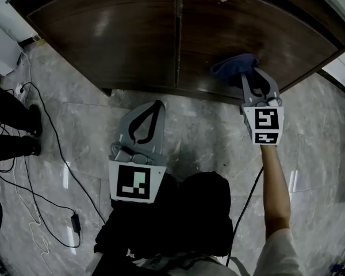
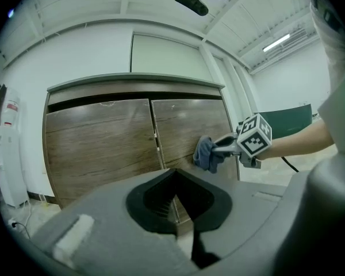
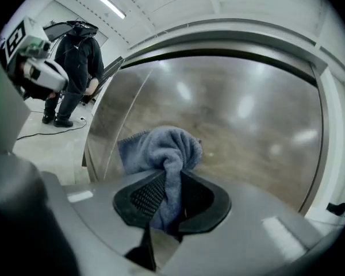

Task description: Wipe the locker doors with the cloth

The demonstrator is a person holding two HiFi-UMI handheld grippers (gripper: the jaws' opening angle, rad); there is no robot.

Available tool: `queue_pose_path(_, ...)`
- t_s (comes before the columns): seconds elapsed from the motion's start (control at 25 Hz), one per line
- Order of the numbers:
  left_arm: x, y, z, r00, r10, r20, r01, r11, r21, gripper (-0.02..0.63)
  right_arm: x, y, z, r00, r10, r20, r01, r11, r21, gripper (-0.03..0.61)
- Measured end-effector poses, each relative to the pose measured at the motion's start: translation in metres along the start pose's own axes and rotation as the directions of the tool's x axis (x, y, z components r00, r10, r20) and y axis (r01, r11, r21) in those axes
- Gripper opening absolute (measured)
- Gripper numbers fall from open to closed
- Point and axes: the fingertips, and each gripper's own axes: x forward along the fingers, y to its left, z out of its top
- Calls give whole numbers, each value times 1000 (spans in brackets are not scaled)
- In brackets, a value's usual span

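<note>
Jaws of the left gripper (image 1: 156, 106) are pressed together with nothing between them. This gripper is held well apart from the left locker door (image 1: 115, 33). Jaws of the right gripper (image 1: 254, 76) pinch the bunched blue cloth (image 1: 233, 66). The cloth touches the right locker door (image 1: 259, 22) on its lower outer part.

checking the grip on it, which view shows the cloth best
The right gripper view: the cloth sits close up, bunched and pinched between the fingers of the right gripper, at the locker door. The head view shows only a small dark bunch past the fingers; the left gripper view shows it small and far, from the side.
</note>
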Motion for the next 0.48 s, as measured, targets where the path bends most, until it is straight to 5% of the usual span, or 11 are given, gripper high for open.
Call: queue_pose_path(0.48, -19, 26, 0, 998, 56, 27, -56, 998, -28, 3, -18, -44, 147, 984, -54, 167, 59, 998, -21, 77)
